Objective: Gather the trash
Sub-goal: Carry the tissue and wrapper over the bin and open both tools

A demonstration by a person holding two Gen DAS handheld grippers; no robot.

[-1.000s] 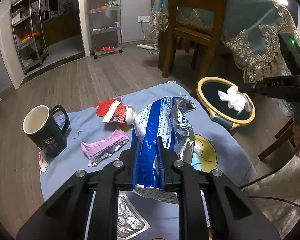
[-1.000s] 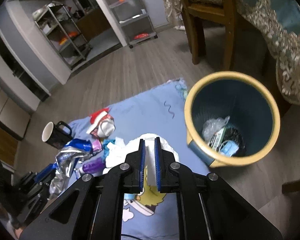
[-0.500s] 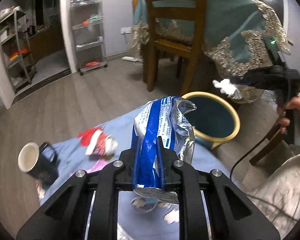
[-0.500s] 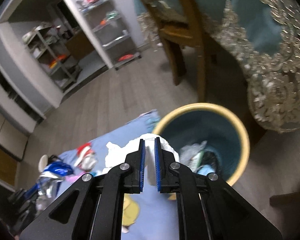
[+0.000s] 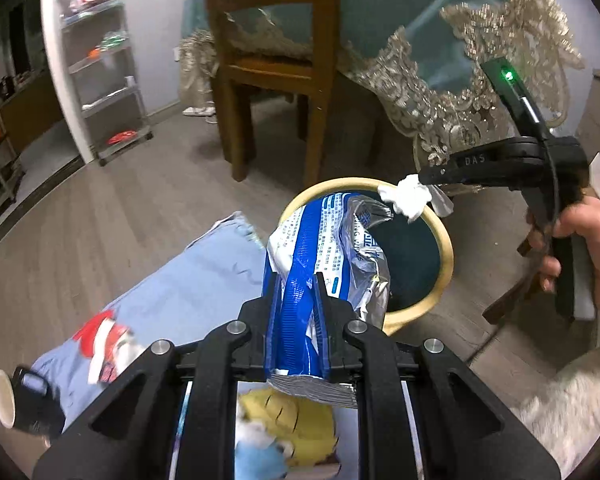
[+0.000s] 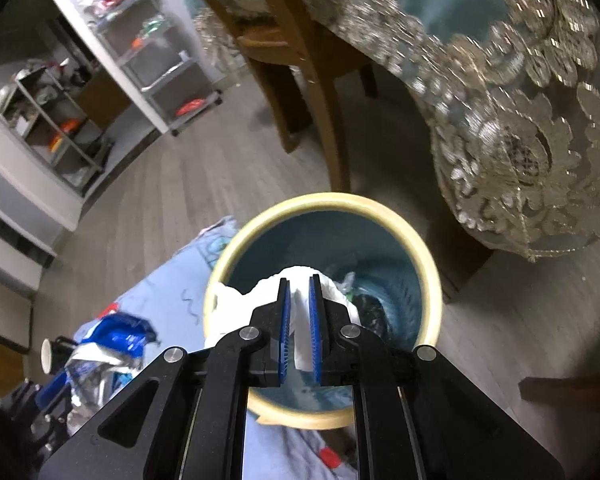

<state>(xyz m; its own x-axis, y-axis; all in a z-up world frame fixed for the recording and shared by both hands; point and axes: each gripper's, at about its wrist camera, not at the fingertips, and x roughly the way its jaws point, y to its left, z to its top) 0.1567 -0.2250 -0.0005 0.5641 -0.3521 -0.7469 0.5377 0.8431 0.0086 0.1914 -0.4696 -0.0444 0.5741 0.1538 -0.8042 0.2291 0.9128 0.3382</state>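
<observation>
My left gripper is shut on a blue and silver snack bag and holds it up beside the bin. The round bin has a yellow rim and a teal inside. My right gripper is shut on a crumpled white tissue and holds it over the bin, which has trash at its bottom. In the left wrist view the right gripper holds the tissue above the bin's far rim. A red and white wrapper lies on the blue cloth.
A black mug stands at the cloth's left end. A wooden chair and a table with a teal lace-edged cloth stand just behind the bin. Metal shelves stand at the far wall. The floor is wood.
Both grippers have moved toward the bin with their loads. The tissue now hangs over the bin's mouth, and the snack bag is close to its near rim.
</observation>
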